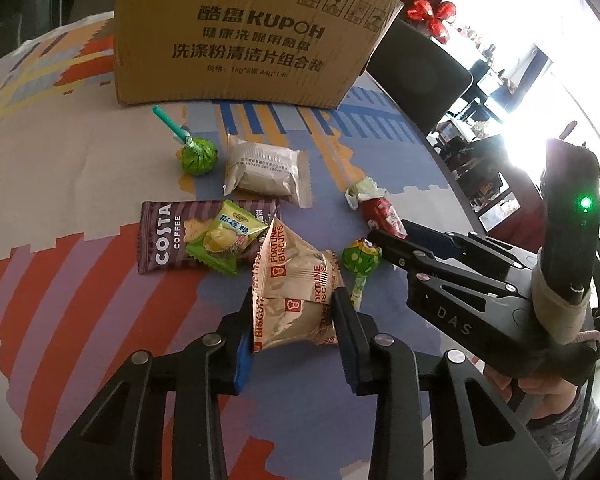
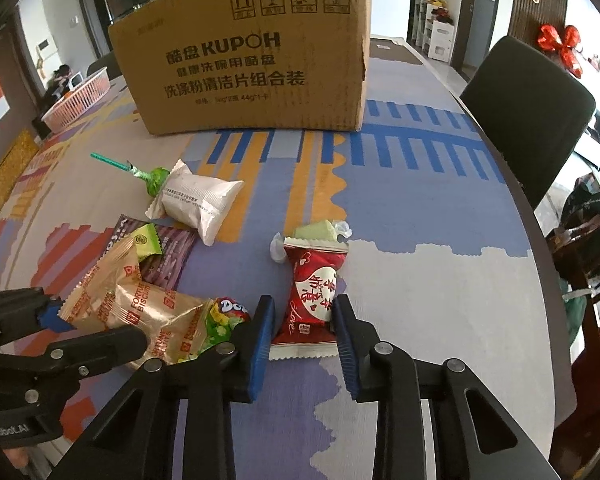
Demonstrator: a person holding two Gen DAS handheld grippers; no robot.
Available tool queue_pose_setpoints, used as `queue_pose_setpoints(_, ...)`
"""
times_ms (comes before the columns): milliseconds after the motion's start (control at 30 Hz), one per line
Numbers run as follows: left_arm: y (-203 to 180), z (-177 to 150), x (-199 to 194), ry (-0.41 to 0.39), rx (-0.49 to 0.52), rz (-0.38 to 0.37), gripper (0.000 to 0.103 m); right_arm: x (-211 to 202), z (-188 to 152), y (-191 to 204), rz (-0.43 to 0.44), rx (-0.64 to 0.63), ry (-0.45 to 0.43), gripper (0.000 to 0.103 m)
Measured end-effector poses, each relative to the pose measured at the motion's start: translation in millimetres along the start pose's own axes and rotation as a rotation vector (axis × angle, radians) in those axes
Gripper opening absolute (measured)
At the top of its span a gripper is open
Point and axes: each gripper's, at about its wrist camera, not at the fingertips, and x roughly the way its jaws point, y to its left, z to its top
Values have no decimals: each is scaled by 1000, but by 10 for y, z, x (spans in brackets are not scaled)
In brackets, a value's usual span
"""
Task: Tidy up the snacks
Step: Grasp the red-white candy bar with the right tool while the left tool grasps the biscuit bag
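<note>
Now both claws clamped: left gripper (image 1: 292, 312) on Fortune Biscuits pack (image 1: 296, 280), right gripper (image 2: 302, 330) on red candy packet (image 2: 314, 300), presumably for loading into cardboard box (image 2: 252, 48) at 12 o'clock.

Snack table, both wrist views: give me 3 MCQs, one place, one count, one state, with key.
1. Where is the cardboard box?
A. behind the snacks
B. under the table
C. on the chair

2. How many lollipops lie on the table?
A. none
B. two
C. five

3. What is the left gripper doing?
A. hanging open, empty
B. closed on the biscuit packet
C. holding the box

Key: A, the box stands past the snacks; B, one green, one by the packet; B, pads press its sides.
</note>
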Motion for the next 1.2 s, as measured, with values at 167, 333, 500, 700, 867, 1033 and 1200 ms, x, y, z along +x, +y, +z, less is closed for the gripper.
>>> queue_pose_setpoints(167,-34,-5,-43,-17,4,5,31,-87,-10,-15,6,10,-23,28)
queue_pose_setpoints(333,-61,3,-119,-42,5,9,30,-200,-11,-10,7,16,-47,27)
queue_pose_setpoints(500,-96,-15,-139,-43,19,14,30,-172,-47,37,6,-3,-16,27)
queue_pose_setpoints(700,-84,-39,-120,-34,12,10,30,-50,-70,17,18,-6,56,30)
queue_pose_setpoints(867,-86,-21,-121,-40,12,10,29,-25,-10,46,-2,-39,52,32)
queue_pose_setpoints(1033,-80,-26,-183,-57,13,18,29,-14,-21,82,-17,-60,52,23)
queue_pose_setpoints(1200,-106,-21,-305,-85,18,20,29,-170,-28,94,-27,-49,2,23)
